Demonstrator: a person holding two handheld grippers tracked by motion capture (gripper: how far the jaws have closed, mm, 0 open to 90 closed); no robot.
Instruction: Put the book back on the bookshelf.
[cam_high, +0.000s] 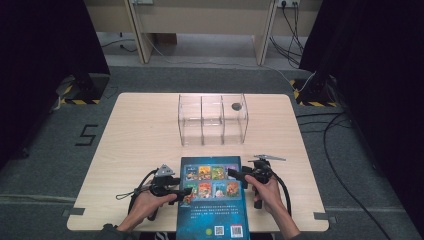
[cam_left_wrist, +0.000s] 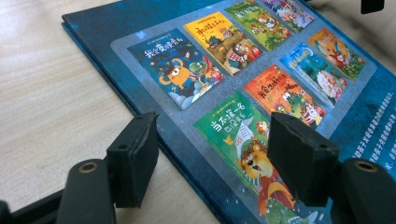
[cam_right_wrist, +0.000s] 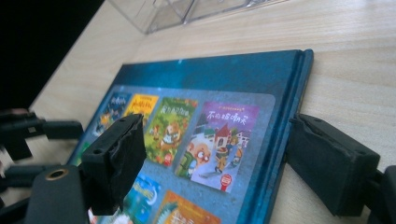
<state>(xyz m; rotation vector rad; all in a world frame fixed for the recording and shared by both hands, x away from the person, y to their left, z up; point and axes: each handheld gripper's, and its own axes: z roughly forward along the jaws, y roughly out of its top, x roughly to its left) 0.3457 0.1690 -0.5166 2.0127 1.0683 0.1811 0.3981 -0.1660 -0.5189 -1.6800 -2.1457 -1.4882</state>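
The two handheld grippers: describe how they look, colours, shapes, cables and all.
The left gripper and the right gripper are both black, each with two blocky jaws ending in flat rubbery pads. Brass-coloured screw inserts sit behind the pads. Each carries a grey three-cornered plate on top, and a black cable trails back from each. A dark sleeve edge shows at the left forearm.

The book lies flat on the counter at its near edge, with the three-compartment box behind it. The left tongs straddle the book's left edge, the right tongs its right edge.
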